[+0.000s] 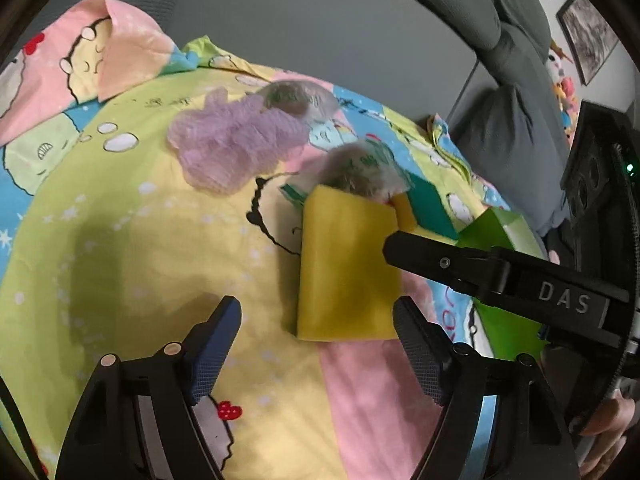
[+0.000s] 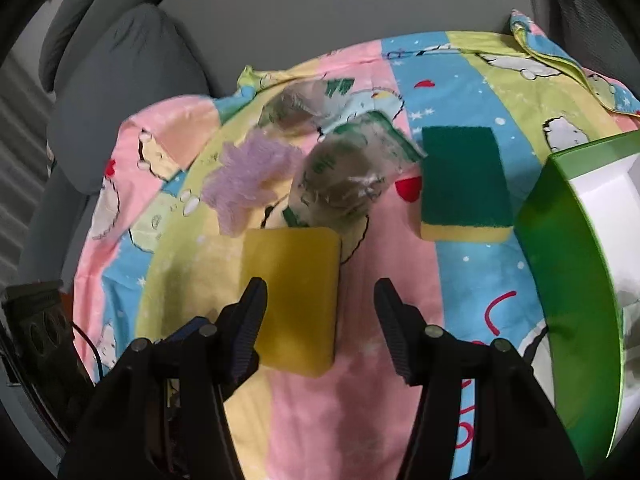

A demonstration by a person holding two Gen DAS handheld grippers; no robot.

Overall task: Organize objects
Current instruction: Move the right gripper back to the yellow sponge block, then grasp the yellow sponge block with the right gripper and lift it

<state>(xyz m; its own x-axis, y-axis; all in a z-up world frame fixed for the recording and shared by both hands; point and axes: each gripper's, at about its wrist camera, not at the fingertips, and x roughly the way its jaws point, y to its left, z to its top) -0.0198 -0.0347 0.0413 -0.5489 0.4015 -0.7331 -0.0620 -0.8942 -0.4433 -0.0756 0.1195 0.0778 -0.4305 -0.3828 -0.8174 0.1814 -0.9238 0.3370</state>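
Left gripper [image 1: 316,344]: jaws spread wide, nothing between them, hovering just before the near edge of the yellow sponge [image 1: 346,268]. Right gripper [image 2: 320,320]: jaws likewise apart, poised over the same sponge, its left finger [image 2: 248,320] overlapping the sponge's near-left corner.

The white letters "DAS" stand on the side of the black right-hand tongs [image 1: 400,246], seen from the left wrist view. Green print on the clear plastic wrapper around the grey scouring ball [image 2: 340,180] is too blurred to read.
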